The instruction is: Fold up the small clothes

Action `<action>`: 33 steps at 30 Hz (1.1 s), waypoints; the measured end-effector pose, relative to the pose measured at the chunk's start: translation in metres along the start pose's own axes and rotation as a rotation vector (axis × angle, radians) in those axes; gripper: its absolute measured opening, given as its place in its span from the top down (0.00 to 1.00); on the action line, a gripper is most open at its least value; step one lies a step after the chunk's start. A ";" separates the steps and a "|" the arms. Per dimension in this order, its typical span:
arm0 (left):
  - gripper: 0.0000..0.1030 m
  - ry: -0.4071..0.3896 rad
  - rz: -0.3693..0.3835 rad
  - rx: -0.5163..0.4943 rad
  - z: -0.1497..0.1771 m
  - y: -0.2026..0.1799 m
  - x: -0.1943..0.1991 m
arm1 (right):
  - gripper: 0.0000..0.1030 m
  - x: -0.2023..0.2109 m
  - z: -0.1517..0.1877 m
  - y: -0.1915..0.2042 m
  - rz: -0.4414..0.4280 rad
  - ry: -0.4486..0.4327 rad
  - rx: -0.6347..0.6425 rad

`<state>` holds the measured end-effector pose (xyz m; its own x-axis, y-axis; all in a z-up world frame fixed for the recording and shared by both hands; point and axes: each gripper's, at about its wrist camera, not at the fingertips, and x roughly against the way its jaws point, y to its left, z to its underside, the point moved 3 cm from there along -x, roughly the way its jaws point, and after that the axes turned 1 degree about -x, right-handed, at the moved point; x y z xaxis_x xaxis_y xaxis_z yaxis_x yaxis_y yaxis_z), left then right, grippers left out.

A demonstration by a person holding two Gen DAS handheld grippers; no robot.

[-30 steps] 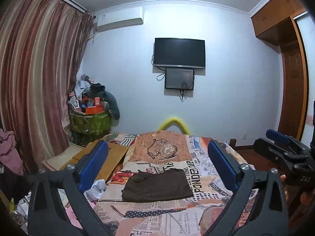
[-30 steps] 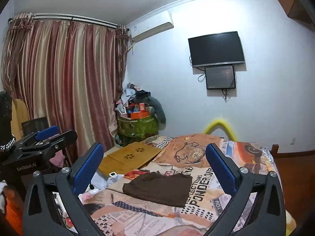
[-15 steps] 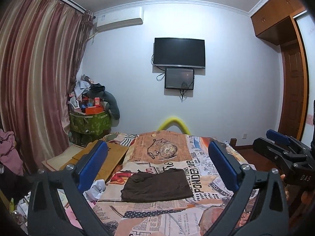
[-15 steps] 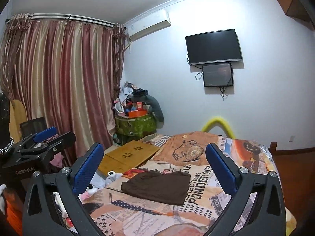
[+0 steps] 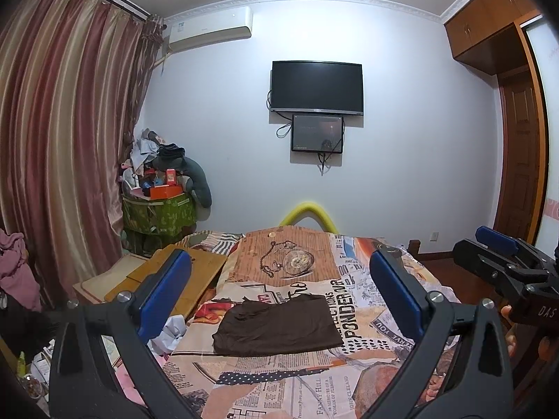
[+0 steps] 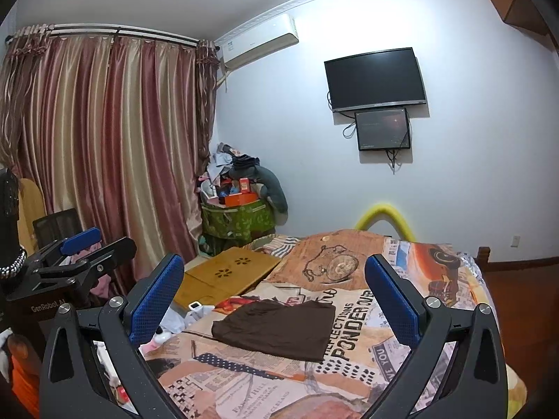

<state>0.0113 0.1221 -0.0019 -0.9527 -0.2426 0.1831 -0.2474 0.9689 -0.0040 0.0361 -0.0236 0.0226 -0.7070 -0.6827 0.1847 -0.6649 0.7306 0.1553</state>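
A bed [image 5: 367,377] with a newsprint-patterned cover is seen below both grippers. A brown garment [image 5: 277,326] is laid folded flat near the middle of it. The left gripper [image 5: 279,293] and right gripper [image 6: 274,291] are held above it, jaws spread wide and empty.

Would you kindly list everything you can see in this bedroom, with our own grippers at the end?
brown garment: 1, dark brown, flat on the bed
bedspread: 1, newspaper print, covering the bed
lap desk: 1, wooden, left of the bed
television: 1, black, on the wall
small screen: 1, dark, under the television
air conditioner: 1, white, high on the wall
curtains: striped pink, left
green bin: 1, piled with clutter, corner
left gripper: black, blue pads, jaws open
right gripper: same, jaws open
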 end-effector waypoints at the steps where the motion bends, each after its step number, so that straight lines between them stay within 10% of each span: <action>1: 0.00 0.000 0.002 0.001 0.000 0.001 -0.001 | 0.00 0.000 0.000 -0.001 0.001 0.000 -0.002; 33: 0.00 0.014 0.052 -0.008 0.005 0.006 -0.001 | 0.00 -0.001 0.001 -0.005 0.013 0.007 -0.018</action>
<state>0.0103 0.1275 -0.0074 -0.9615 -0.1914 0.1969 -0.1965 0.9805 -0.0062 0.0399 -0.0272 0.0210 -0.7138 -0.6732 0.1931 -0.6514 0.7395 0.1701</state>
